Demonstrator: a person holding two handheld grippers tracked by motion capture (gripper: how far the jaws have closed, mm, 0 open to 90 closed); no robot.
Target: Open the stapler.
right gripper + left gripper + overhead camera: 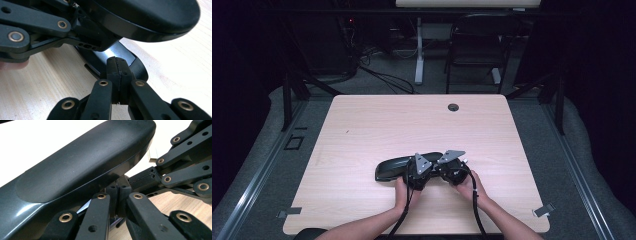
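Lying on the wooden table [362,125] just ahead of the person's hands, the black glasses case [399,167] is a long, rounded clamshell whose long axis runs sideways across the table, tilted a little so its right end sits farther from the person. Both grippers meet at that right end. The left gripper [421,167] sits against the case's near side, and its jaws are pressed together with nothing visible between the pads; in the left gripper view the raised lid [82,167] looms just above them. The right gripper [451,167] stands just right of the case's end, jaws likewise closed tight on each other, tips resting at the edge of the lower shell [117,56]. The case appears partly open. Judging by this, the left gripper is nearer the case's middle, the right nearer its tip.
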